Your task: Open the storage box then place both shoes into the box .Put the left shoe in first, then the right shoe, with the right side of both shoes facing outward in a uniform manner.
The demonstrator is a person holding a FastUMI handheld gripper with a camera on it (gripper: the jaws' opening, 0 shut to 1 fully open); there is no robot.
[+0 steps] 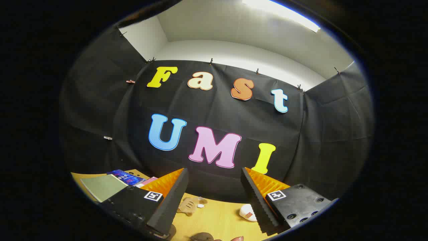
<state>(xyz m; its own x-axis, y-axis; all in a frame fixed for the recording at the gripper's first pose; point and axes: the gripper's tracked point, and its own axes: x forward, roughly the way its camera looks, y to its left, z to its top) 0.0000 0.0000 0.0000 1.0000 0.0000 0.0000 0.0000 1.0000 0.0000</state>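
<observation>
Shoes (192, 205) lie on the table between the gripper's (214, 201) parted fingers, orientation unclear.

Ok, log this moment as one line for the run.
hand-held gripper: open, empty, raised | tan shoe: on table, between fingers | white shoe: by right finger | box: unseen

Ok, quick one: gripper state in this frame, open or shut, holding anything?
Gripper: open, fingers spread wide, nothing between them, raised above the table with a tan shoe lying just ahead.
</observation>
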